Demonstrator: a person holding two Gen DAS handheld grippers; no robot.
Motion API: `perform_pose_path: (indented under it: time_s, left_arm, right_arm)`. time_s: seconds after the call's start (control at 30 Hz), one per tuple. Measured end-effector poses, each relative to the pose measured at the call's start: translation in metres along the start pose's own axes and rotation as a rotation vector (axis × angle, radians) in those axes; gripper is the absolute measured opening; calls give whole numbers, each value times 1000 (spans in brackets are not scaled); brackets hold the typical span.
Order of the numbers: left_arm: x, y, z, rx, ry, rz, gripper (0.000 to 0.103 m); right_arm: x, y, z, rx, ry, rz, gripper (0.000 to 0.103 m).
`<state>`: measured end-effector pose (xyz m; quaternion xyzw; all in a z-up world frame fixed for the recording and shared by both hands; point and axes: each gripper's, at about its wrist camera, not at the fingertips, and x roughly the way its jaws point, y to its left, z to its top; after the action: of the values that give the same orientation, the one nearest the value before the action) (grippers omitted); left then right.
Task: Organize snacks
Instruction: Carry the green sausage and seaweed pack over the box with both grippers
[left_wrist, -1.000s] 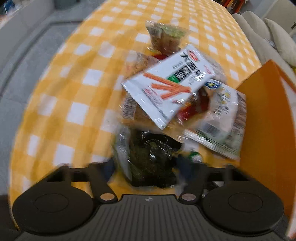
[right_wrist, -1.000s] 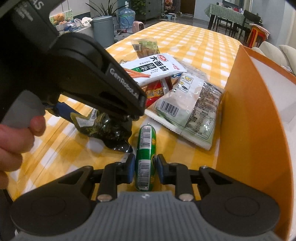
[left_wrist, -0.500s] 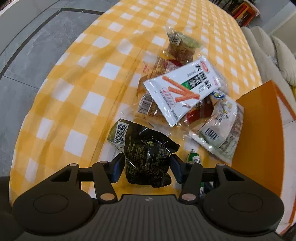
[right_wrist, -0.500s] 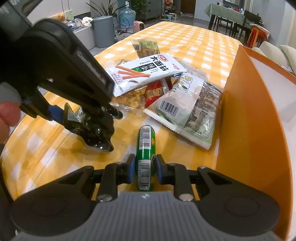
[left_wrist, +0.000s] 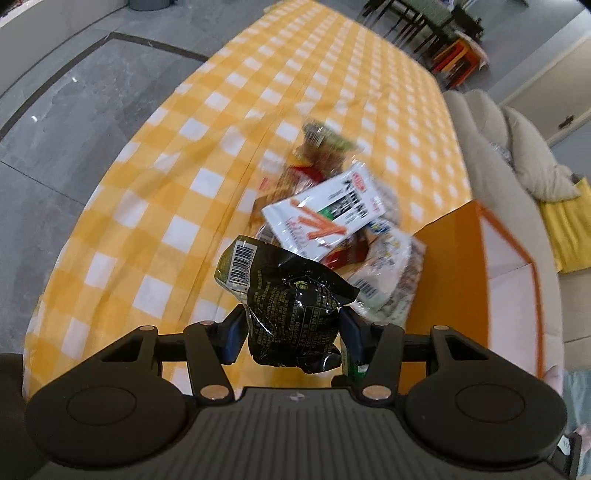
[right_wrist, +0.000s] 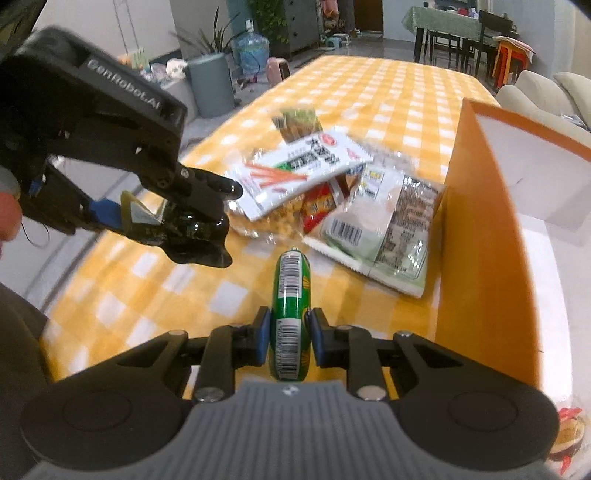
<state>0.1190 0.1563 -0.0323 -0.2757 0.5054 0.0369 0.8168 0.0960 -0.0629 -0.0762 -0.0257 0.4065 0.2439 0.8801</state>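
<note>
My left gripper (left_wrist: 291, 325) is shut on a crumpled black snack packet (left_wrist: 288, 295) and holds it above the yellow checked table; it also shows in the right wrist view (right_wrist: 192, 236). My right gripper (right_wrist: 290, 325) is shut on a green sausage stick (right_wrist: 290, 295), lifted off the table beside the orange box (right_wrist: 480, 240). A pile of snacks lies ahead: a white packet with orange sticks (right_wrist: 295, 170), a pale green-edged bag (right_wrist: 380, 229), a red packet (right_wrist: 321, 203) and a small green-topped pack (right_wrist: 295, 123).
The orange box (left_wrist: 461, 266) with a white inside stands open on the right. A few snacks lie inside it at the lower right (right_wrist: 565, 432). A beige sofa (left_wrist: 517, 155) is beyond the table's right edge; grey floor lies left.
Both grippers have risen off the table with their loads. The left one lifted the black packet up and back; the pile now looks farther away.
</note>
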Motion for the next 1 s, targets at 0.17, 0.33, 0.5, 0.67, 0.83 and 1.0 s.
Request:
perform_pose_path:
  time_s: [0.17,0.33,0.5,0.67,0.83,1.0]
  left_arm:
    - [-21,-7,-1,10,-37,-49,61]
    - [-33,-24,-7,54,-46,-121,61]
    - [-39,-55,-16,136,-37,-206,60]
    - [-37,-84,-30,201,2,-236,60]
    - [-26,-105,-39,246,48,-262,60]
    - [-11,-111,-41,253,88,-268,60]
  right_arm:
    - [-36,-15,10,109,-54,34,21]
    - [-88,-43,24,219,-144,83,21]
    - [-139,-90,22,299,-214,21,21]
    - [-150,-146,8,388,-162,-106,21]
    - [-131,-179,-7,493,-91,-96,21]
    - [-100,-190,-12,561,-11,-43,21]
